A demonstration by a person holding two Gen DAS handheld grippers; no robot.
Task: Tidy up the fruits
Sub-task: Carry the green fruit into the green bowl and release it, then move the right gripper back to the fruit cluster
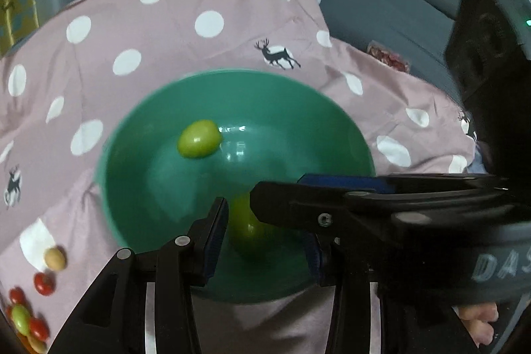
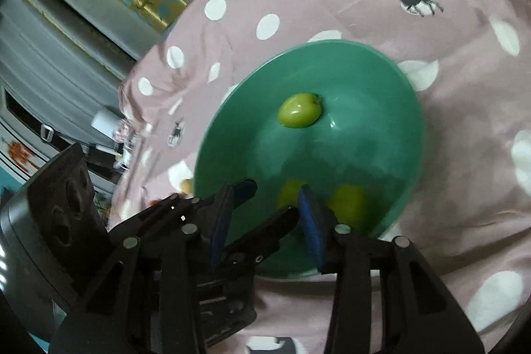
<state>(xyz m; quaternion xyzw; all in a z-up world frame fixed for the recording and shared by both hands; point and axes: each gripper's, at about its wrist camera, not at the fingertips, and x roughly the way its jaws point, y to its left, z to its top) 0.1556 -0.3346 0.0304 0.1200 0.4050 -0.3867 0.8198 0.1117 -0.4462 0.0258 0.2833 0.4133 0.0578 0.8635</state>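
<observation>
1. Left gripper (image 1: 262,231): jaws part open over the round teal-green plastic bowl (image 1: 139,171). A glossy green oval fruit (image 1: 245,231) sits between them against the left pad. The far side is hidden, so a real clamp can't be confirmed.
2. Right gripper (image 2: 265,198): also part open, and it crosses the left one (fingers nearly interleaved). A grip can't be confirmed here either. A blurred second green fruit (image 2: 348,204) shows just outside its right finger.
3. A 3rd green fruit (image 1: 199,138) lies loose on the bowl floor, well clear of both tools.
4. Risks:
   - Crossed fingers could knock a fruit out.
   - The bowl could skid on the soft pink polka-dot cloth (image 1: 166,22).
5. Mixed red, green and tan fruits (image 1: 43,282) wait unsorted on the cloth.
</observation>
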